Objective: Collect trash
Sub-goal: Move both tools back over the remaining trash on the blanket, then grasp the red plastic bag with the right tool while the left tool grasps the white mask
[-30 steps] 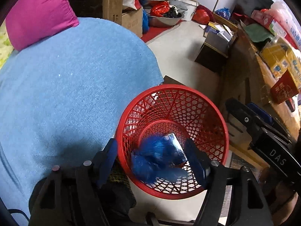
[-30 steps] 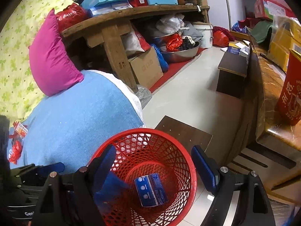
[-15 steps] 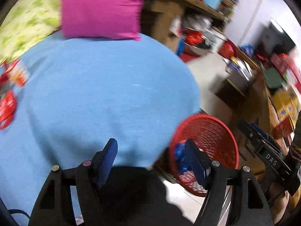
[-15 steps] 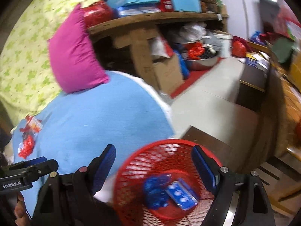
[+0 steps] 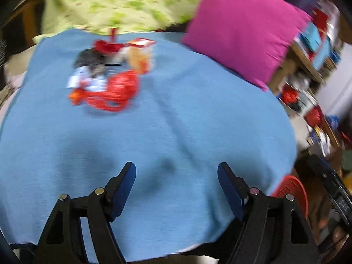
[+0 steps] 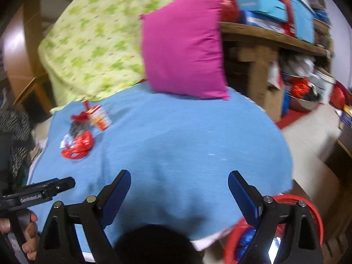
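A pile of trash lies on the blue cloth (image 5: 176,132) at the far left: red wrappers (image 5: 114,90), an orange and white packet (image 5: 140,55) and a dark item (image 5: 92,61). The same pile shows in the right wrist view (image 6: 81,140). My left gripper (image 5: 176,171) is open and empty above the cloth, short of the pile. My right gripper (image 6: 179,178) is open and empty over the cloth's near part. The red mesh basket (image 6: 308,200) sits low at the right edge and holds blue trash (image 6: 244,242); its rim also shows in the left wrist view (image 5: 292,187).
A magenta pillow (image 6: 182,48) leans on a green-patterned cover (image 6: 92,44) behind the cloth. A wooden bench (image 6: 270,39) with boxes stands at the right, over a cardboard box (image 6: 270,88). The left tool (image 6: 37,195) shows in the right wrist view.
Both grippers have swung left, away from the red basket and over the blue cloth. The trash pile has come into view; the basket has slid to the lower right edge.
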